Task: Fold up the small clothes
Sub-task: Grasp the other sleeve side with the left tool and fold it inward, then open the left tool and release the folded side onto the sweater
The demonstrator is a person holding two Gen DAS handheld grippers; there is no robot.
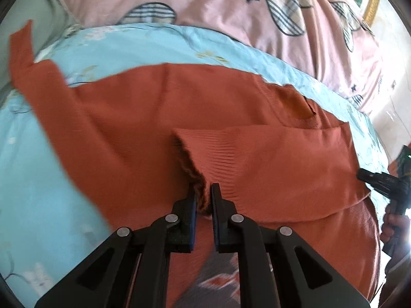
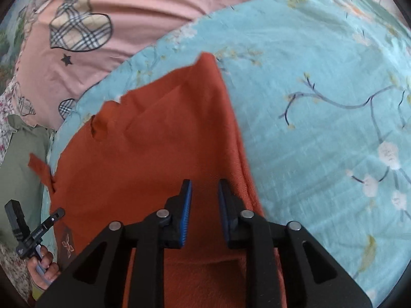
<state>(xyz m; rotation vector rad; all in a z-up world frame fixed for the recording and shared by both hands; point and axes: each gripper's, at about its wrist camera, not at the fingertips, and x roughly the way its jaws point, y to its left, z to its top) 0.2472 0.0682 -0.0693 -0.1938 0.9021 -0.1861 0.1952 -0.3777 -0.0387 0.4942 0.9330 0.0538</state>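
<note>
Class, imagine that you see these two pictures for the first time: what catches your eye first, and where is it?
The rust-orange knit garment fills the middle, spread over a light blue floral sheet. In the left wrist view, the left gripper pinches its ribbed cuff. Behind lies a pink quilt with plaid hearts.

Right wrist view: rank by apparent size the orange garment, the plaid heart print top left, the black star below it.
1. orange garment, by far the largest, though it lies nearest the camera.
2. plaid heart print on the pink bedding.
3. black star, smallest; same fabric as the heart, so that comparison holds.
</note>
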